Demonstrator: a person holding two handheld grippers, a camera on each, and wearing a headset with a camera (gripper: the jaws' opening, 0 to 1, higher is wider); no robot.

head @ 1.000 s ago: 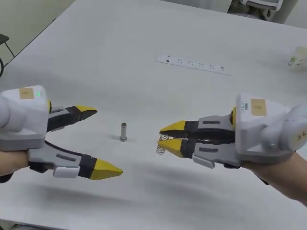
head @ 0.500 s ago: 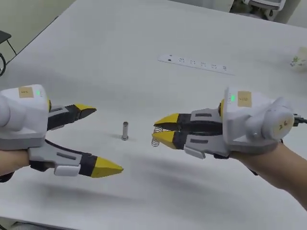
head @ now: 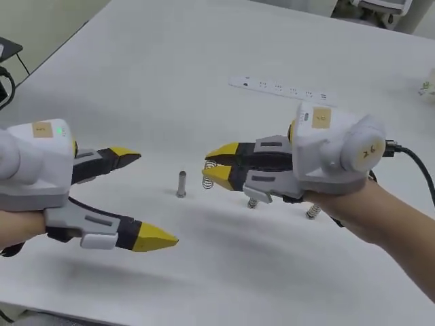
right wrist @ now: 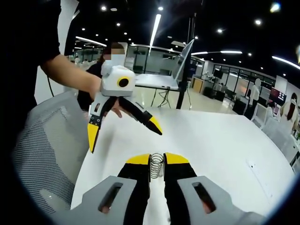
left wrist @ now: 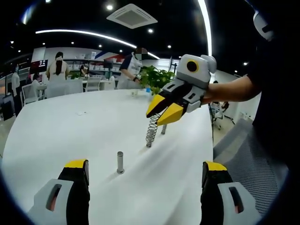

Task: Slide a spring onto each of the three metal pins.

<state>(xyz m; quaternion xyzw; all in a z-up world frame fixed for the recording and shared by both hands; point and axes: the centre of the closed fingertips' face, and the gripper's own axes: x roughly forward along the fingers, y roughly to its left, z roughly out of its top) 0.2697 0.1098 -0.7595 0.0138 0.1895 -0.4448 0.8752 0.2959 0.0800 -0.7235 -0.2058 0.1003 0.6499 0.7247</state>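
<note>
A bare metal pin [head: 181, 184] stands upright on the white table [head: 170, 81]; it also rises between my left jaws [left wrist: 120, 162]. My right gripper [head: 216, 167] is shut on a spring [head: 209, 174], which hangs just right of that pin, close to it but apart. In the right gripper view the spring [right wrist: 157, 165] is pinched between the yellow tips of that gripper [right wrist: 157, 159]. My left gripper [head: 144, 197] stands wide open left of the pin, holding nothing. Two more pins wearing springs [head: 253, 202] [head: 312, 212] stand under the right gripper's body.
A white power strip [head: 282, 88] lies flat at the back of the table. A black cable [head: 414, 166] trails from the right gripper. Chairs stand beyond the table's far edge. People are at desks in the room behind.
My right gripper has carried the spring leftward, closer to the bare pin. The two spring-covered pins have come into sight beneath it. The left gripper has stayed put.
</note>
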